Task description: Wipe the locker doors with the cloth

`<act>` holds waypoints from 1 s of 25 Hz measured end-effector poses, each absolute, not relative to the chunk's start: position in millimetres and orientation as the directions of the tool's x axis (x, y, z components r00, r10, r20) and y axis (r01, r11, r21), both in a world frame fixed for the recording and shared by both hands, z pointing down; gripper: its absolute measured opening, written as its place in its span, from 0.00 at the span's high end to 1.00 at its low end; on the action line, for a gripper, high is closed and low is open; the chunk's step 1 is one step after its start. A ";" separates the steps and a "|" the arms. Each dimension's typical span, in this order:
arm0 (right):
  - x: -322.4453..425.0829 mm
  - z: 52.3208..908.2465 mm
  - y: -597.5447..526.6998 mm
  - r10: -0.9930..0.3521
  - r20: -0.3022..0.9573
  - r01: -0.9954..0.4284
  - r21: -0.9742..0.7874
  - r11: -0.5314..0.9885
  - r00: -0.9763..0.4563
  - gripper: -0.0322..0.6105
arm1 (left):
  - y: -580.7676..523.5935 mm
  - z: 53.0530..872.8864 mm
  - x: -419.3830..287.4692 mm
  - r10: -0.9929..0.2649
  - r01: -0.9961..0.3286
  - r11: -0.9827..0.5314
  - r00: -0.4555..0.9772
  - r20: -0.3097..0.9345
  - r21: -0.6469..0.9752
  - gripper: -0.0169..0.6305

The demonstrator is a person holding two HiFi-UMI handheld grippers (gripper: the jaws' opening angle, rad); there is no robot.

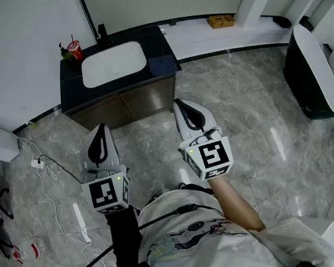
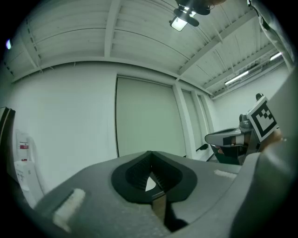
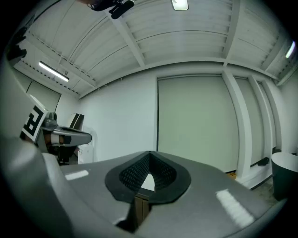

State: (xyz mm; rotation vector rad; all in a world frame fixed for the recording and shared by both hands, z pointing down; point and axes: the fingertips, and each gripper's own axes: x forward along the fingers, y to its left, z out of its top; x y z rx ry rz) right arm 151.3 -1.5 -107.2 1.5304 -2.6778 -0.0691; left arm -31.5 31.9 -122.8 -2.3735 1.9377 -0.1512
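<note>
The left claw (image 1: 99, 131) and right claw (image 1: 182, 105) are held pressed together and empty at mid-frame. No cloth is seen (in any view), so the cabinet doors (image 1: 143, 101) at upper centre could be scraped if touched bare.

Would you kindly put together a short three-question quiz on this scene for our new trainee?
1. True or false: the right gripper holds a cloth.
2. In the head view, what stands on the counter left of the sink? A) a red cup B) a kettle C) a plate
3. Fill in: the left gripper has its jaws ____ (open or shut).
Key: 1 false; 2 A; 3 shut.
</note>
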 end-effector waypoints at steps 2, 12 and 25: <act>149.1 -104.8 -0.8 -0.861 0.025 -0.859 0.066 0.508 -0.508 0.95 | 33.2 -120.2 -35.2 -0.980 -0.973 -0.197 0.195 0.031 -0.121 0.97; 143.6 -105.1 3.0 -0.862 0.019 -0.860 0.058 0.507 -0.507 0.95 | 37.3 -120.2 -42.3 -0.980 -0.973 -0.199 0.197 0.029 -0.117 0.97; 126.7 -92.5 14.6 -0.846 0.059 -0.845 0.054 0.532 -0.529 0.95 | 45.1 -113.1 -50.1 -0.974 -0.968 -0.225 0.222 0.041 -0.110 0.97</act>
